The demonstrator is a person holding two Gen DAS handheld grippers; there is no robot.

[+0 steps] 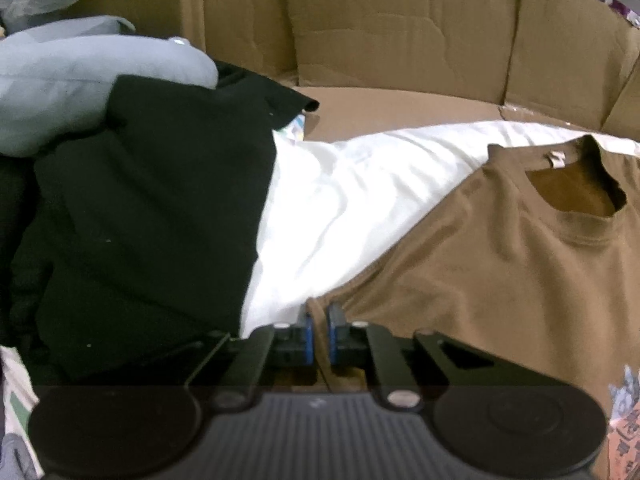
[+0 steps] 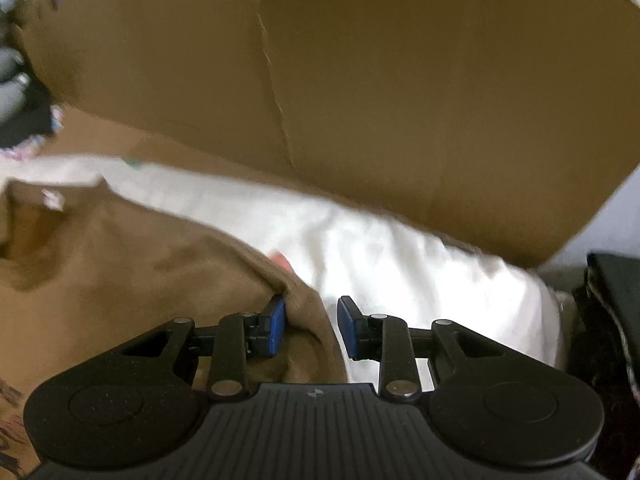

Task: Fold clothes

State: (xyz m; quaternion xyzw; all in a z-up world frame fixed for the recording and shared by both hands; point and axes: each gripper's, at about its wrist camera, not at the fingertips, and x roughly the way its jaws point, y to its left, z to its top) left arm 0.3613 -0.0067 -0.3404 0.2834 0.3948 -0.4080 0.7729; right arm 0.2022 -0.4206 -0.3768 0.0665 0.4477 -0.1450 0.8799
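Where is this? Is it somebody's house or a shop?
Probably a home-style clothes-folding spot, though I can't be sure. A brown T-shirt lies on a white sheet, cardboard walls stand behind it, and a pile of black clothes and grey clothes waits beside it.

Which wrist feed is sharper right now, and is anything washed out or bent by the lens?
Left wrist view: fairly sharp; the brown shirt collar and tag read clearly, the left gripper is shut on its edge, and the black garment loses detail in the dark. Right wrist view: motion-blurred; the white cloth is blown out, the cardboard bows from fisheye, and the right gripper is open.
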